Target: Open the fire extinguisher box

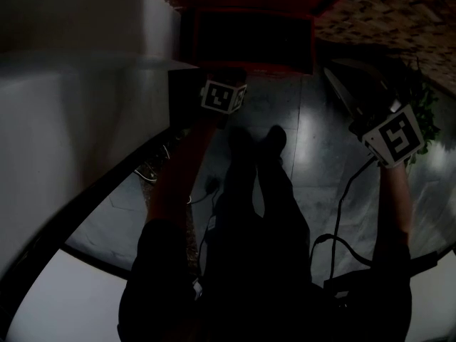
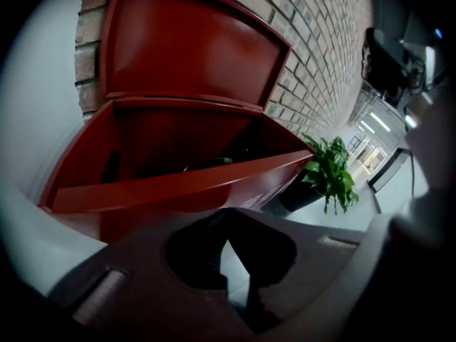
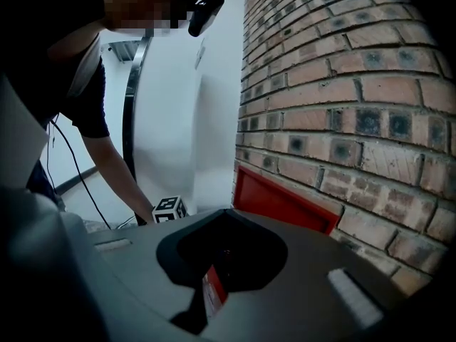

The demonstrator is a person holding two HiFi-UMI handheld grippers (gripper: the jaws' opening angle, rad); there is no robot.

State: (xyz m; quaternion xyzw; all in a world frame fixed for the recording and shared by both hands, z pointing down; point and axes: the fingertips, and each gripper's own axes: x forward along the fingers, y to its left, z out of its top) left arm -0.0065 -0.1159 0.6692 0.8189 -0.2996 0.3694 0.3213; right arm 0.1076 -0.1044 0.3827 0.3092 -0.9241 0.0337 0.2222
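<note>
We are looking at the box (image 2: 178,185) with its lid (image 2: 185,45) already swung up and leaning back on the brick wall (image 2: 324,63). The red body is sitting at the foot of that wall. Its inside is lying open, holding dark shapes that we cannot make out.

We are holding the left gripper (image 2: 226,242) just in front of the box, with the box's front wall rising between it and the inside. Its jaws are meeting at the tips, showing only a thin wedge of pale surface behind them and holding nothing.

We are keeping the right gripper (image 3: 211,268) well apart from the box, off to the right and pointing along the bricks. Its jaws are likewise drawn together and empty, with a sliver of red showing through behind them.

A potted plant (image 2: 329,171) is standing by the wall just beyond the box's right end, near the right gripper in the head view. A white wall (image 1: 71,105) is closing in the left side. Our legs (image 1: 256,191) are standing on the glossy tiled surface (image 1: 313,141) directly below the box. A black cable (image 1: 342,198) is trailing down from the right gripper.
</note>
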